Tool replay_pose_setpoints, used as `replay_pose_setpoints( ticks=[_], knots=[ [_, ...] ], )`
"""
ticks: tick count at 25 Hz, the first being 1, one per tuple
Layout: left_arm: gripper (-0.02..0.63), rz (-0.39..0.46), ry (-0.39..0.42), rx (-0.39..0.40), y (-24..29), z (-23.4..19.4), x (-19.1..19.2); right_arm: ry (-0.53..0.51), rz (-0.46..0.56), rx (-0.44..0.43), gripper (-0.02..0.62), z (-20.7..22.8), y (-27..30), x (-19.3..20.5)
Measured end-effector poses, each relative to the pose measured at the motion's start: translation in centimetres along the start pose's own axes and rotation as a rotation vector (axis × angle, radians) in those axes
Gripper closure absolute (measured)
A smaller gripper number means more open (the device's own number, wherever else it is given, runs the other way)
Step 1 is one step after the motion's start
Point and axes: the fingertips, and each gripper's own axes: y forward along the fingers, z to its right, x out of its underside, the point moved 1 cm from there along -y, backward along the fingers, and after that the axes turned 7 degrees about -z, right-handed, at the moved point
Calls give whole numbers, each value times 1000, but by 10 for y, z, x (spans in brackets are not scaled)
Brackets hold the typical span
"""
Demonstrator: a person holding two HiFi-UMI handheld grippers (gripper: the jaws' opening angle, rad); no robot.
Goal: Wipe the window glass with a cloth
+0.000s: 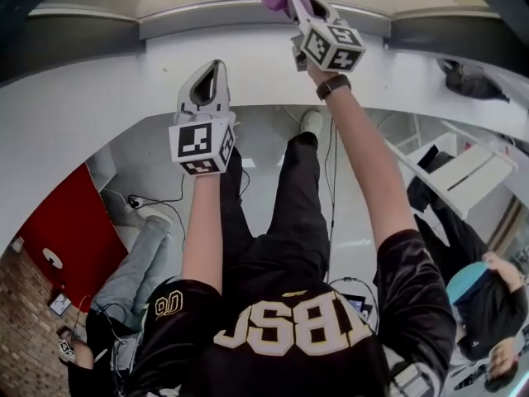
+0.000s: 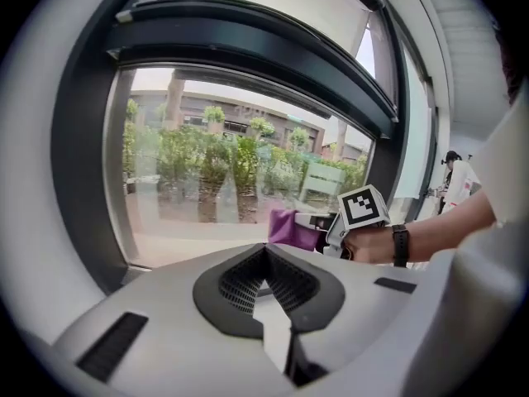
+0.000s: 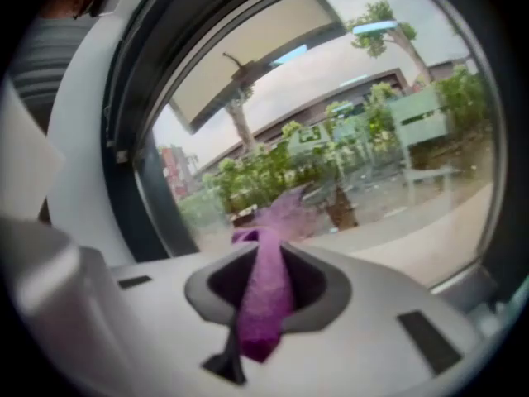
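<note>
We wear a black short-sleeved jersey (image 1: 297,337) with gold-edged white letters, black trousers (image 1: 289,205), a white shoe (image 1: 312,122) and a dark wristwatch (image 1: 333,86). Our left gripper (image 1: 216,64) and right gripper (image 1: 293,0) are pale grey, each carrying a black-and-white marker cube.

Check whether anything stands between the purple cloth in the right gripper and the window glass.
Nothing visible does. The right gripper clamps the purple cloth, whose free end points straight at the window glass. The left gripper, shut and empty, hangs off to one side, clear of that path.
</note>
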Motion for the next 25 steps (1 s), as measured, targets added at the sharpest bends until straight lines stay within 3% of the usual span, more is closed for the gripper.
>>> replay_pose_setpoints(
  ticks=[4,6,9,12,15,17,25],
  knots=[
    [588,-8,42,119,39,101,-3,142,88,225,518,152,-95,-17],
    [588,-12,58,165,53,142,-1,199,122,316,518,207,-135,-18],
    [588,-11,44,198,62,175,1,267,139,377,518,247,-168,-15],
    [588,-13,38,207,62,189,5,267,133,375,518,251,-177,-13],
    [588,-6,28,183,55,177,5,268,128,347,518,232,-165,-12],
    [588,-3,4,143,47,150,5,272,101,292,518,195,-141,-2],
    [588,-12,-46,-58,-25,-29,13,144,-92,-81,518,-57,21,61]
  ],
)
